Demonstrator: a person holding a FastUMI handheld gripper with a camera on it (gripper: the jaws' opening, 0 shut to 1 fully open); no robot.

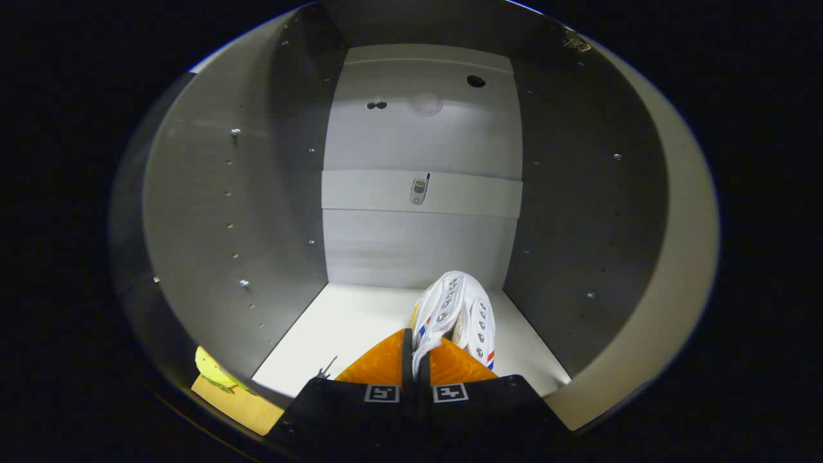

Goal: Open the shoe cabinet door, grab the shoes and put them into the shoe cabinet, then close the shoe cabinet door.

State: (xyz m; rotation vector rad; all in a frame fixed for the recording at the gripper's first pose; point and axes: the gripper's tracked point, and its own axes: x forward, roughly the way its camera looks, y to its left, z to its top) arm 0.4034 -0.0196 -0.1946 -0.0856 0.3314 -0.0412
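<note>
Inside the shoe cabinet (212,212), grey walls all round, pale floor low in frame. Bottom centre, the tongs (416,350) are pinched nearly closed on the white shoe (458,308), which hangs just above that floor.

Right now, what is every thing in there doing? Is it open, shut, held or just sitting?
Shoe cabinet: open, the view looks inside it.
White shoe: pinched by an edge between the tongs, over the cabinet floor; whether it touches the floor I cannot tell.
Tongs: shut on the white shoe.
Small phone-like thing: sitting on the back wall's ledge.
Cabinet floor: bare beside the shoe.
</note>
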